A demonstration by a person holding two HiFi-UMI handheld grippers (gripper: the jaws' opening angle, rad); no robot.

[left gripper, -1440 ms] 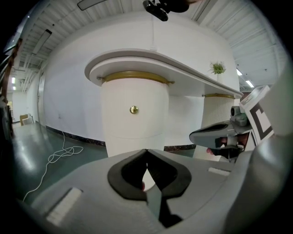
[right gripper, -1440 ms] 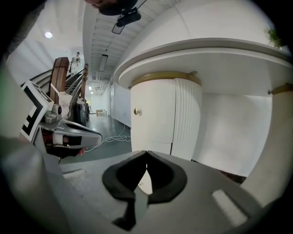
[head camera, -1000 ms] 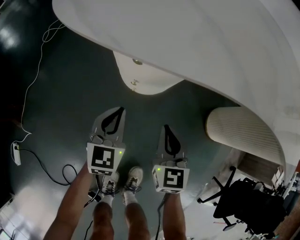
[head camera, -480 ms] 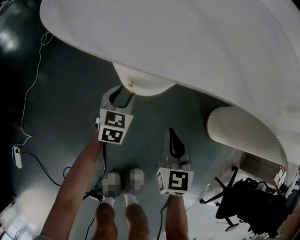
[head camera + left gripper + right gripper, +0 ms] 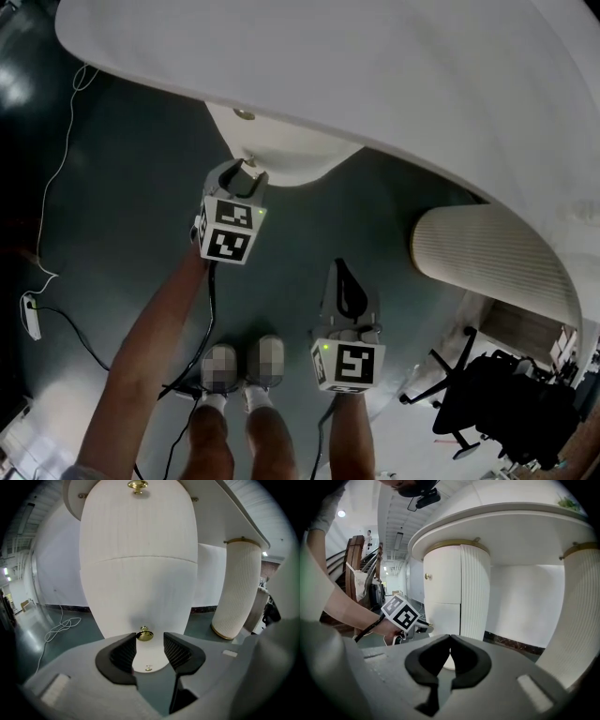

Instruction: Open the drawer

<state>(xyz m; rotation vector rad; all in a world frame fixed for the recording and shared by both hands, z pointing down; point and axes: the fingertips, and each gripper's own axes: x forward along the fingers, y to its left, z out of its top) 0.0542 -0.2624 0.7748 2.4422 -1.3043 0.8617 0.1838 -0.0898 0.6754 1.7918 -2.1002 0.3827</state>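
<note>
A white oval cabinet under the table has two drawer fronts, one above the other. The lower drawer carries a small brass knob; a second brass knob sits on the upper drawer. My left gripper is open and its jaws have just been opening. The lower knob stands between their tips, and the pads do not press on it. My right gripper hangs back over the floor, shut and holding nothing. In the right gripper view, the left gripper reaches to the cabinet.
The big white tabletop overhangs the cabinet. A ribbed white column stands to the right. A white cable trails on the dark floor at the left. A black office chair is at the lower right.
The left gripper has moved forward to the cabinet and down onto the lower knob, and its jaws went from shut to open. The right gripper has barely shifted.
</note>
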